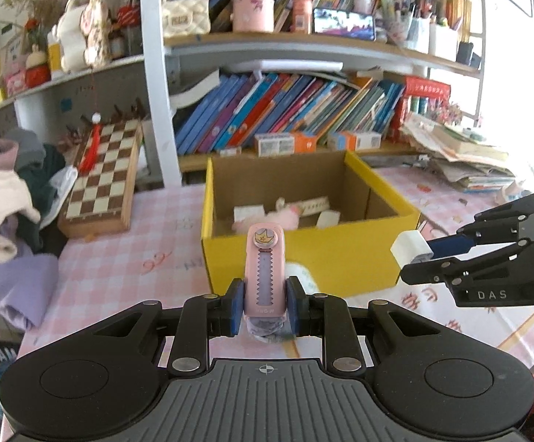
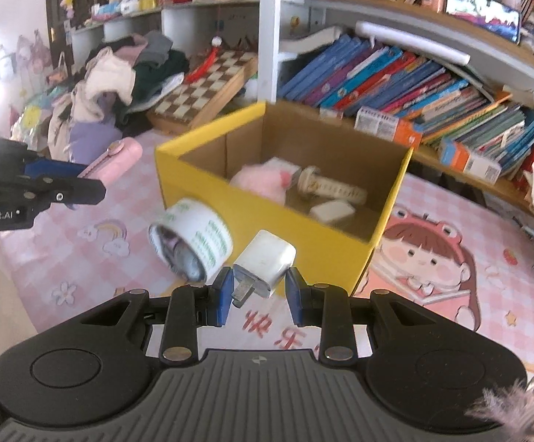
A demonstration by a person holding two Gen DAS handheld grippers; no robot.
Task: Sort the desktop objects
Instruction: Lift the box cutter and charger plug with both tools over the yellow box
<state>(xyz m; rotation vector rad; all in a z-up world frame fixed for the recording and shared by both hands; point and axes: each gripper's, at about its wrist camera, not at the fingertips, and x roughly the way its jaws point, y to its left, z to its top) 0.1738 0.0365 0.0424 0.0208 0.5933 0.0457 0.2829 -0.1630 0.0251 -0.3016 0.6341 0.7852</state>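
My left gripper [image 1: 265, 304] is shut on a pink case with a crown sticker [image 1: 265, 269], held upright in front of the yellow cardboard box [image 1: 311, 258]. It also shows in the right wrist view [image 2: 114, 164]. My right gripper [image 2: 259, 296] is shut on a white charger plug [image 2: 265, 261], held above the table near the box's [image 2: 200, 184] front corner; the plug shows in the left wrist view [image 1: 410, 248]. The box holds a pink plush [image 2: 257, 182], a cream ruler-like piece [image 2: 331, 186] and a white block [image 2: 331, 210]. A roll of tape [image 2: 191, 239] lies on the table.
A pink checked tablecloth [image 2: 451, 258] covers the desk. A chessboard [image 1: 101, 180] leans at the back left beside a heap of clothes [image 1: 5, 199]. Shelves of books [image 1: 289, 110] stand behind the box. Stacked papers [image 1: 465, 154] lie at the right.
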